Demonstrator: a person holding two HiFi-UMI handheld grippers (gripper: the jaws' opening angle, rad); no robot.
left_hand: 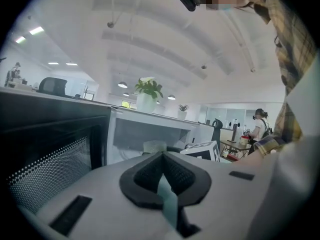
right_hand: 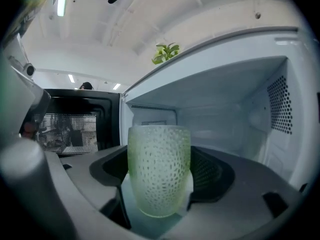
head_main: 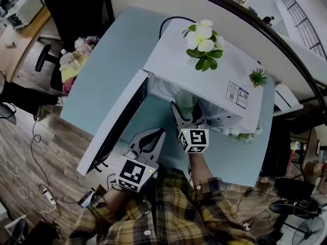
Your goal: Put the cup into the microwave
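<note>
Green cup (right_hand: 159, 169), one, clamped in right claw (head_main: 186, 112) at one open microwave (head_main: 168, 60) (left claw (left_hand: 162, 173) closed, empty).

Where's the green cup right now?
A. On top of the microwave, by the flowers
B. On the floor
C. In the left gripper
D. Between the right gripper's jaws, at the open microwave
D: the right gripper view shows the cup clamped between the jaws of the right gripper, with the open microwave just behind it.
</note>
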